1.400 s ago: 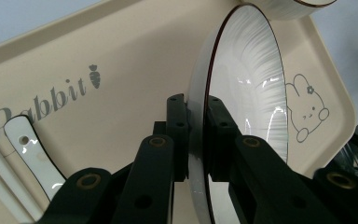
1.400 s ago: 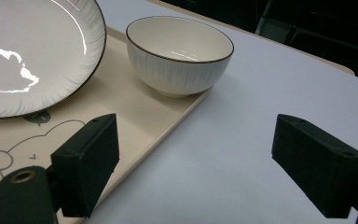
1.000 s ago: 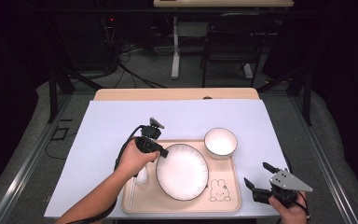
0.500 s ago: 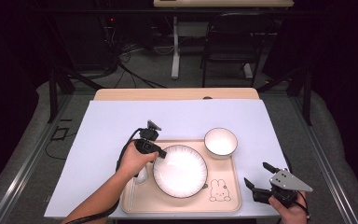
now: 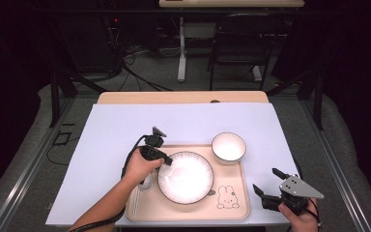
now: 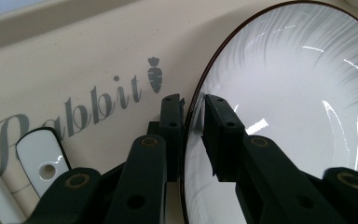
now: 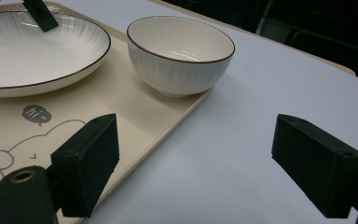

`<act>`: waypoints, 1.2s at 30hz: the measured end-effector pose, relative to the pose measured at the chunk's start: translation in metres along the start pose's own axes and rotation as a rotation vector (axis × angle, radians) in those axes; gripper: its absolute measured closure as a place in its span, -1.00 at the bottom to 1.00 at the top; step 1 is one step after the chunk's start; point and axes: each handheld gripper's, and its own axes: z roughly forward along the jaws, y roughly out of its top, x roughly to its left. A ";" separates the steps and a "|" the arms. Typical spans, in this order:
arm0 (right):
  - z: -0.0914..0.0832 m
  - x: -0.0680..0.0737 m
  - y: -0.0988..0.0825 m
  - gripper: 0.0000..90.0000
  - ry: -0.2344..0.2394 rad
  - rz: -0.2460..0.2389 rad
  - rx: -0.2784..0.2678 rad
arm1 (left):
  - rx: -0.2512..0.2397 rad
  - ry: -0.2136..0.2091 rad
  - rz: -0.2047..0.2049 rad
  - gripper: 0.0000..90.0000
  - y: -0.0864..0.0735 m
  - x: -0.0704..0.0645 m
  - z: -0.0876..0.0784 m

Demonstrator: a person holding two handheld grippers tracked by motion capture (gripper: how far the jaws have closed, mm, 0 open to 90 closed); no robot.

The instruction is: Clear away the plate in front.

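A white ribbed plate lies on a beige rabbit-print tray. My left gripper straddles the plate's left rim. Its jaws have just been opening; the rim stands between the pads with a thin gap on each side. A white bowl sits in the tray's far right corner. My right gripper rests open over the white sheet, right of the tray, holding nothing.
A white spoon lies on the tray's left side, beside my left hand. A white sheet covers the wooden table. The tray reaches close to the table's near edge. Desks and a chair stand in the dark behind.
My left gripper has sunk a little with the plate's rim, and the plate now lies flat on the tray. The right gripper has stayed where it was.
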 end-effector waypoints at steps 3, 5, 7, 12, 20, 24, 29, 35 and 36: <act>0.000 0.000 0.000 -0.68 0.000 0.000 0.000 | -0.004 0.007 0.004 0.72 0.000 -0.001 0.000; 0.000 0.000 0.000 -0.68 0.000 0.003 0.000 | -0.008 0.015 0.009 0.72 0.000 -0.001 -0.001; 0.000 0.000 0.000 -0.68 0.000 0.001 0.000 | -0.016 0.020 0.011 0.69 0.001 -0.002 -0.002; 0.000 0.000 0.000 -0.68 0.000 0.002 -0.001 | -0.024 0.024 0.009 0.55 0.002 -0.002 -0.005; 0.000 0.000 0.000 -0.68 0.000 0.001 -0.001 | -0.040 0.029 0.016 0.34 0.002 -0.004 -0.011; 0.001 0.000 0.000 -0.68 0.000 0.001 0.000 | -0.064 0.050 0.050 0.23 0.002 -0.008 -0.016; 0.001 0.000 0.000 -0.68 0.000 0.000 0.000 | -0.082 0.073 0.080 0.10 0.003 -0.014 -0.025; 0.000 0.000 0.000 -0.68 0.000 0.001 0.000 | -0.109 0.089 0.102 0.03 0.002 -0.020 -0.037; 0.000 0.000 0.000 -0.68 0.000 0.000 0.000 | -0.114 0.091 0.100 0.03 0.001 -0.021 -0.040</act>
